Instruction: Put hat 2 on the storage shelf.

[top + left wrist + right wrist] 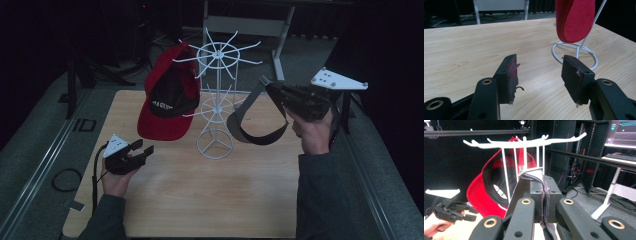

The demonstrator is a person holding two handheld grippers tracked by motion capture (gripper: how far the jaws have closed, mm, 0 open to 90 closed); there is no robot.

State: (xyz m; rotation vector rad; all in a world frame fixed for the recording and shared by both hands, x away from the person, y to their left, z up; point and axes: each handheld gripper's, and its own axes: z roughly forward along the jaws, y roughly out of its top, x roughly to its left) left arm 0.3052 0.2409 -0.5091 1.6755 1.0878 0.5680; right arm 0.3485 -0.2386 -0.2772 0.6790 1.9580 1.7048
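Observation:
A white wire rack (215, 95) with radiating hooks stands on the wooden table (200, 195). A red and black cap (167, 95) hangs from a hook on its left side; its red brim (575, 20) shows in the left gripper view, and the cap (491, 187) sits behind the rack (524, 143) in the right gripper view. My right gripper (272, 90) is shut on a dark grey visor (252, 122), which hangs looped to the right of the rack. The visor's strap (545, 202) is pinched between the jaws. My left gripper (140, 149) is open and empty, low at the table's left.
A metal frame leg (280, 45) stands behind the table. A black cable loop (66, 179) lies on the grey floor at the left, beside a rail. The table's front half is bare wood.

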